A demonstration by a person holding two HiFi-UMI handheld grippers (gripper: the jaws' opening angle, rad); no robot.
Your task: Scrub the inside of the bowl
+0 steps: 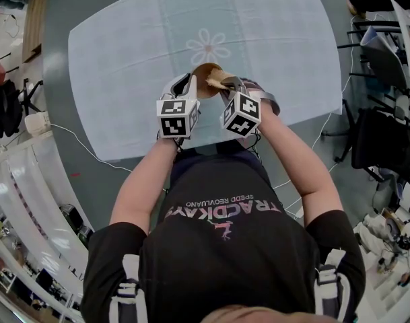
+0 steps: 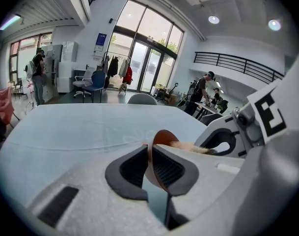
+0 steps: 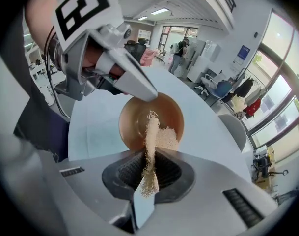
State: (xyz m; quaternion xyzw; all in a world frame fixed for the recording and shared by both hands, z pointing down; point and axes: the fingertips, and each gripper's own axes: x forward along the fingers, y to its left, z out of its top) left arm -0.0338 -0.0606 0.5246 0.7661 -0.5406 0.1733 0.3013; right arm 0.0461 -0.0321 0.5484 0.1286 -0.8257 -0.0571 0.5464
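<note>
A small brown bowl (image 1: 203,78) is held tilted above the near part of the table. My left gripper (image 2: 150,154) is shut on the bowl's rim (image 2: 164,137), one jaw inside and one outside. In the right gripper view the bowl (image 3: 134,124) opens toward the camera, with the left gripper's fingers (image 3: 137,85) on its upper rim. My right gripper (image 3: 149,156) is shut on a strip of pale fibrous loofah scrubber (image 3: 154,134) whose free end lies inside the bowl. The head view shows my left gripper (image 1: 192,86) and right gripper (image 1: 226,86) close together at the bowl, the scrubber (image 1: 216,81) between them.
The table wears a pale cloth (image 1: 124,59) with a flower print (image 1: 208,46). Dark chairs (image 1: 383,140) stand to the right and a white cable (image 1: 83,147) runs over the floor at the left. A grey chair back (image 2: 142,99) and people stand beyond the table's far side.
</note>
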